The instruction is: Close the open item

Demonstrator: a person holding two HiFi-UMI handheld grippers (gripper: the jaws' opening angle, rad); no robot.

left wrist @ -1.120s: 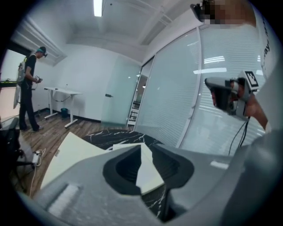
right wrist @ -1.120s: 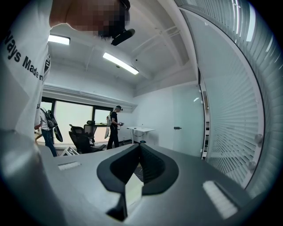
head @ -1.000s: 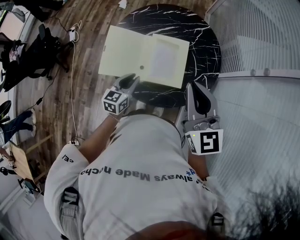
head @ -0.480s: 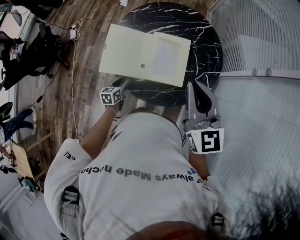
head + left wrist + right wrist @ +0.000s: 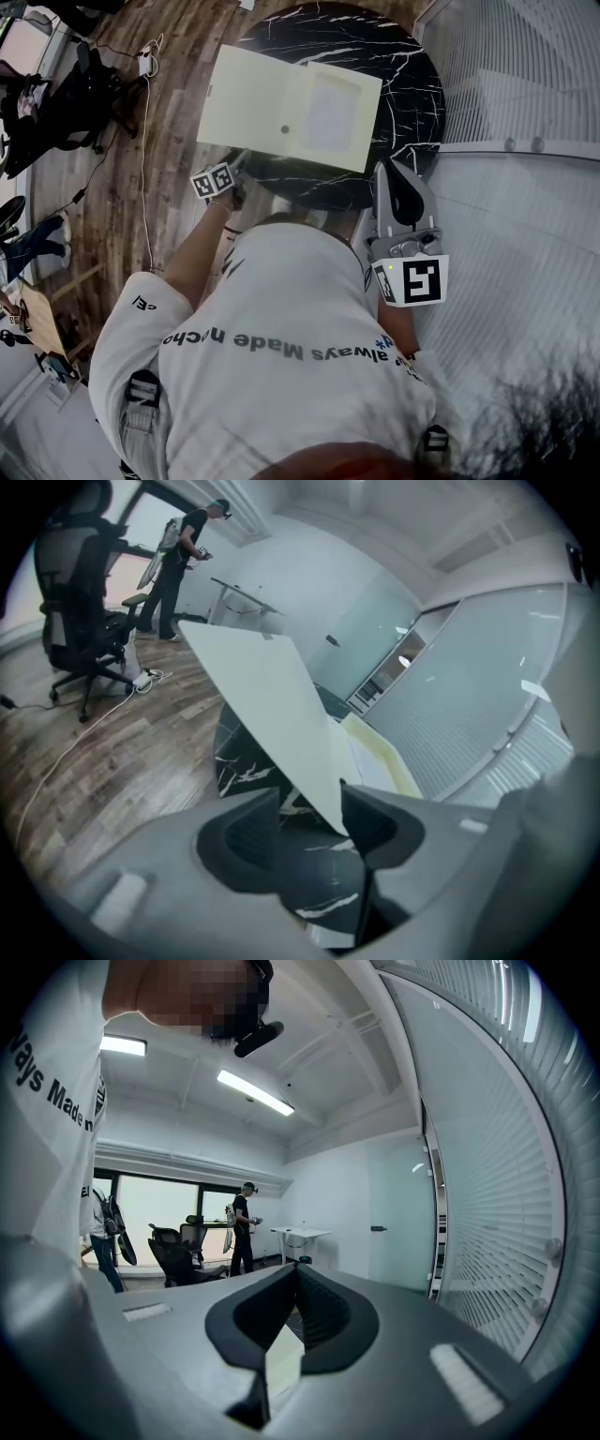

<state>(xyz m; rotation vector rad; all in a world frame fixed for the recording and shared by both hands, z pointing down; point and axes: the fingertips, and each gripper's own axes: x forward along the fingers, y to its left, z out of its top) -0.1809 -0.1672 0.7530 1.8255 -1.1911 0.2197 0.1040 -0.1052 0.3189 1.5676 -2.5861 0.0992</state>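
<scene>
Up top, the head view had the cream box [image 5: 323, 117] lying wide open on the round black marble table [image 5: 403, 66], its lid [image 5: 246, 98] flung out to the left, past the table's rim and over the wood floor [image 5: 173, 169]. The left gripper [image 5: 236, 172] sat tucked right at the lid's near corner, though from above the jaws could hardly be read. The left gripper view settled it: looking up along the lid's underside [image 5: 267, 700], the left gripper [image 5: 309, 810] had its jaws spread wide, just been opening, with the lid's corner poking down between them, hard by one jaw, nothing pinched. Only this view caught the office chair [image 5: 80, 621]. The right gripper [image 5: 396, 180] hung by the person's hip near the table's edge; its own view showed the right gripper [image 5: 295, 1277] with jaws closed together, empty, no box in sight.
</scene>
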